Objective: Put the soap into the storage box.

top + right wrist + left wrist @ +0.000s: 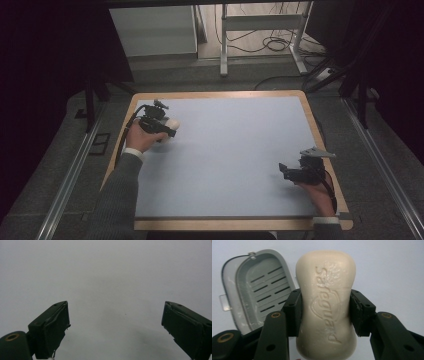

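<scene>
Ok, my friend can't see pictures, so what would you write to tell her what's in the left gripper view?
A cream bar of soap stamped "Safeguard" is squeezed at its middle between the left gripper's two black jaws. Behind it, to the left, an open grey soap dish with drain slots lies on the pale table.

Matt waxy soap [327, 305], embossed lettering

The worktop [225, 155] is viewed from above and behind, looking forward and down. The left gripper view is taken at close range along its fingers [292, 312]; the right likewise, low over bare worktop surface, which all views share.
</scene>
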Tool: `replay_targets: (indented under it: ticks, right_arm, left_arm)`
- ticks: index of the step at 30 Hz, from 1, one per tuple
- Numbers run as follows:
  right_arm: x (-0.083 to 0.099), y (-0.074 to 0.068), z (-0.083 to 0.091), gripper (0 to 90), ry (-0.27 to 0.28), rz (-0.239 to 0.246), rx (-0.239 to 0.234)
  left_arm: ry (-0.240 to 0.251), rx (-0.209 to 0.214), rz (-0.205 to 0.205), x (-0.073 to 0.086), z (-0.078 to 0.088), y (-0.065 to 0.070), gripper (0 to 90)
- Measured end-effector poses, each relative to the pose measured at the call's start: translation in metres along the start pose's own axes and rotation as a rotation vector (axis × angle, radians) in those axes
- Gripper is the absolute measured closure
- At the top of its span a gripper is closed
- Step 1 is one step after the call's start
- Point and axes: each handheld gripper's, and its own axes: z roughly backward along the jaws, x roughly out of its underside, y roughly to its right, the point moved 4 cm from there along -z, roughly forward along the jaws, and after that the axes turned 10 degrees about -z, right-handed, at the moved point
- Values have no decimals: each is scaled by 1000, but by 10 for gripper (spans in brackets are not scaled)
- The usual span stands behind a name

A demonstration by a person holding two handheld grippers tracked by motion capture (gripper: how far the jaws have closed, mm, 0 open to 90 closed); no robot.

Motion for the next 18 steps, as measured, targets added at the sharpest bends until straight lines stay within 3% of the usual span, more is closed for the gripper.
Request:
replay_targets:
  ticks: [18]
  right_arm:
    - [1,0,-1,76,-3,1,2]
  left_arm:
    - [-15,-34,53,-1,-8,-27,495]
